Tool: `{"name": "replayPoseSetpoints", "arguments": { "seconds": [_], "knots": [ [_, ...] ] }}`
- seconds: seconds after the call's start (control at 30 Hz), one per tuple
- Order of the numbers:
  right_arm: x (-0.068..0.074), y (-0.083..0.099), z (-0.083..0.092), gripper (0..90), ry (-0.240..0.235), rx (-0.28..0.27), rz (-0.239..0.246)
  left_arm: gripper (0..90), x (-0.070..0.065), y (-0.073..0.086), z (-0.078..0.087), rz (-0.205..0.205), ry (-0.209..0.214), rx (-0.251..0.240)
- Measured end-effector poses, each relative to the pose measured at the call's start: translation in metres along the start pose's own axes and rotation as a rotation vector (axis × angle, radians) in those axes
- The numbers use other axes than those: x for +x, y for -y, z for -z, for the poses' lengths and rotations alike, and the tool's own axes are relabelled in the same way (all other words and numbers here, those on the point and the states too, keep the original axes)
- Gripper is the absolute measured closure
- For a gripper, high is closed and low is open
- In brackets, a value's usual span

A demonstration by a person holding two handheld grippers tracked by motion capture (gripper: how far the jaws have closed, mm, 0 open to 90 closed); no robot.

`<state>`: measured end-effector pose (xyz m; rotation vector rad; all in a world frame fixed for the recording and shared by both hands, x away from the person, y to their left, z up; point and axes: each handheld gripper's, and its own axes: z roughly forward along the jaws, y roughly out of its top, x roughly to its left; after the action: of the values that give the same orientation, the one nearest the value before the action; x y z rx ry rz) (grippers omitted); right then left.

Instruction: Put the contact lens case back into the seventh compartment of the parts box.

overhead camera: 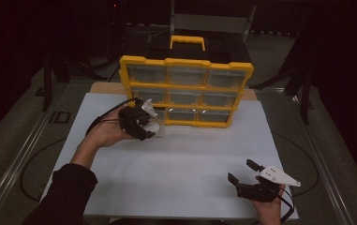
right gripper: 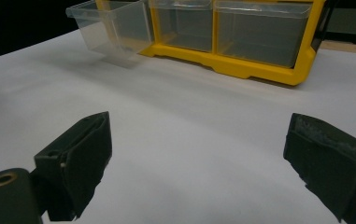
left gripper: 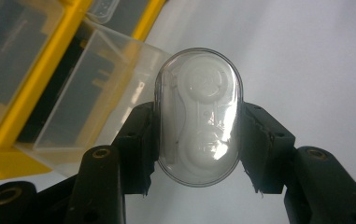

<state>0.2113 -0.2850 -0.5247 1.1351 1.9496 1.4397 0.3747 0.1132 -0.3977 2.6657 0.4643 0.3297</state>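
High view, our left gripper (overhead camera: 149,118): we hold it at the lower left corner of the yellow organiser (overhead camera: 185,91); its white front parts overlap the cabinet's bottom row.
High view, our right gripper (overhead camera: 242,171): it rests near the front right edge of the white board (overhead camera: 181,154), well apart from the cabinet, jaws spread with nothing between them.
High view, surroundings: the organiser stands upright with three rows of clear drawers and a yellow handle on top; a black box sits behind it.
High view, room: dark, with stand legs at both sides and a grey floor around the board.
Left gripper view, held thing: a clear oval capsule (left gripper: 198,116) with a white moulded insert is clenched between our two black jaws, upright, against the white board.
Left gripper view, nearby: a clear drawer (left gripper: 87,102) juts out of the yellow frame just to the capsule's left; whether they touch, we cannot tell.
Left gripper view, hard to make out: the insert's shape is blurred by glare.
Right gripper view, jaws: wide apart and bare over the white surface.
Right gripper view, ahead: the pulled-out drawer (right gripper: 112,28) at the frame's left end; the cabinet's top is cut off.
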Motion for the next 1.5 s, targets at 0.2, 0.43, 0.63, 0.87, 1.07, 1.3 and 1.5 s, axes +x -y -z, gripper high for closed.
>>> {"name": "replayPoseSetpoints", "arguments": {
  "seconds": [0.2,0.43,0.63,0.87,1.07,1.3,1.5],
  "knots": [
    [-0.001,0.0,-0.001,7.8,-0.001,0.002,-0.002,49.7,0.009,-0.005,0.005,0.016,-0.014,0.002],
    [-0.003,0.001,0.0,7.8,0.008,0.004,-0.009,49.7,0.019,-0.007,0.006,0.035,-0.031,0.023],
    [-0.005,0.002,0.002,7.8,0.014,0.0,-0.024,49.7,0.031,-0.01,0.005,0.054,-0.037,0.035],
    [-0.006,0.002,0.003,7.8,0.015,-0.004,-0.027,49.7,0.043,-0.015,-0.001,0.099,-0.045,0.045],
    [-0.006,0.001,0.002,7.8,0.013,-0.002,-0.028,49.7,0.052,-0.014,-0.006,0.137,-0.039,0.041],
    [-0.007,0.001,0.002,7.8,0.012,-0.006,-0.028,49.7,0.055,-0.015,-0.015,0.141,-0.037,0.061],
    [-0.008,0.002,0.004,7.8,0.017,-0.008,-0.033,49.6,0.057,-0.016,-0.022,0.15,-0.04,0.072]
  ]
}}
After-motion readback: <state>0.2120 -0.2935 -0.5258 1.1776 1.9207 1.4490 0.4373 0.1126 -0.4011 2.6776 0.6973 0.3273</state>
